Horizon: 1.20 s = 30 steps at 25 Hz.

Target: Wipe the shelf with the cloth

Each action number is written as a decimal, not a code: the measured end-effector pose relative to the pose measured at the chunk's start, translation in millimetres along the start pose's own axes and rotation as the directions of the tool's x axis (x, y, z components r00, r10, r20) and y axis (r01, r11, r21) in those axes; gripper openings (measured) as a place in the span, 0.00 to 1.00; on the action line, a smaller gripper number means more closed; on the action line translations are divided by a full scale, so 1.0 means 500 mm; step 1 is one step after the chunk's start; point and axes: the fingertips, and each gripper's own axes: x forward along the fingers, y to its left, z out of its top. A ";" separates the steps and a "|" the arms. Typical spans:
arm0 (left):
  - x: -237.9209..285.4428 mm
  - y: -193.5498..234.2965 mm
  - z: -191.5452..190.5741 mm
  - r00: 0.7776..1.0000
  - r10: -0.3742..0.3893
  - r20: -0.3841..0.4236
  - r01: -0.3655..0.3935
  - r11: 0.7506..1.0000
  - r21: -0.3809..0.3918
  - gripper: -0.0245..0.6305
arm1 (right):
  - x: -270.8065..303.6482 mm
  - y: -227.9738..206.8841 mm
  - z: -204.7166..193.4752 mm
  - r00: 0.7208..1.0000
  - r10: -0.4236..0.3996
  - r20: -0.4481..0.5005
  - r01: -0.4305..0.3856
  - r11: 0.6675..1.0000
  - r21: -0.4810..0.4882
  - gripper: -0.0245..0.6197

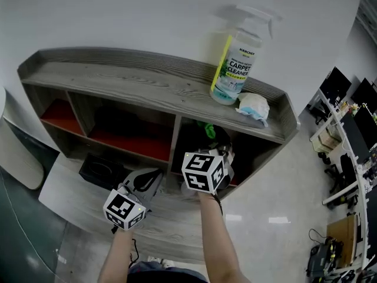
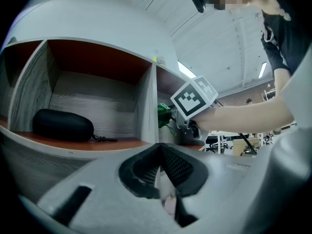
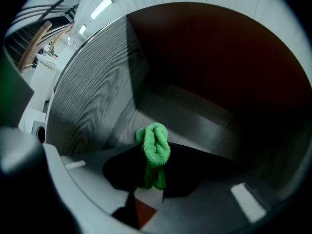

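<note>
Cloth (image 3: 153,150) status: green, bunched, and clamped between the closed jaws of the right gripper (image 3: 153,178). A folded loop of it stands out past the jaw tips toward 12 o'clock in the right gripper view. Right gripper location: inside the lower right compartment of the shelf (image 3: 92,91), with a grey wood-grain side wall at 10 o'clock, a grey panel straight ahead and a dark red panel filling the upper field. Contact between the cloth and any compartment surface cannot be determined. In the head view, the right gripper (image 1: 219,146) reaches into the compartment opening, and the cloth (image 1: 206,127) shows as a green patch at 11 o'clock from the jaw tips. Left gripper (image 2: 160,167) status: jaws closed tip to tip, nothing between them. In the head view, the left gripper (image 1: 147,181) is held in front of the shelf (image 1: 129,87), at 8 o'clock from the right gripper and outside every compartment. The left gripper view faces the neighbouring compartment, where a black case (image 2: 62,125) lies on the compartment floor at 9 o'clock. Shelf top: a spray bottle (image 1: 238,63) stands upright at 1 o'clock in the head view, with a crumpled white wipe (image 1: 253,107) just beside its base at 4 o'clock.
</note>
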 end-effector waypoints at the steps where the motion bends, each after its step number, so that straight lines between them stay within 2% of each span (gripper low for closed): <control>1: 0.004 -0.004 -0.001 1.000 -0.006 -0.001 0.006 1.000 -0.001 0.04 | -0.004 -0.016 -0.006 1.000 -0.020 -0.003 0.020 1.000 0.007 0.19; 8: 0.029 -0.033 -0.001 0.999 -0.053 0.003 0.053 0.999 -0.002 0.04 | -0.038 -0.131 -0.044 0.984 -0.173 -0.031 0.174 0.982 0.075 0.19; 14: 0.036 -0.043 0.004 0.998 -0.069 0.004 0.069 0.998 0.003 0.04 | -0.052 -0.173 -0.064 0.974 -0.222 -0.053 0.227 0.965 0.133 0.19; 17: 0.032 -0.044 0.004 0.998 -0.069 0.004 0.068 0.998 0.005 0.04 | -0.063 -0.156 -0.046 0.981 -0.193 0.002 0.189 0.965 0.181 0.19; 20: 0.022 -0.036 0.005 0.998 -0.056 0.005 0.056 0.998 0.006 0.04 | -0.068 -0.082 -0.021 0.993 -0.094 0.071 0.077 0.974 0.212 0.19; 25: -0.001 -0.025 0.004 1.000 -0.028 0.003 0.028 1.000 0.005 0.04 | -0.032 0.044 -0.027 0.998 0.058 0.033 -0.062 0.989 0.133 0.19; 27: -0.010 -0.019 0.002 1.000 -0.018 -0.001 0.018 1.000 0.005 0.04 | -0.015 0.060 -0.042 0.997 0.073 -0.002 -0.073 0.989 0.126 0.19; 30: -0.016 -0.014 -0.001 1.000 -0.012 -0.004 0.012 1.000 0.004 0.04 | 0.003 0.032 -0.075 0.998 0.042 -0.055 -0.033 0.988 0.153 0.19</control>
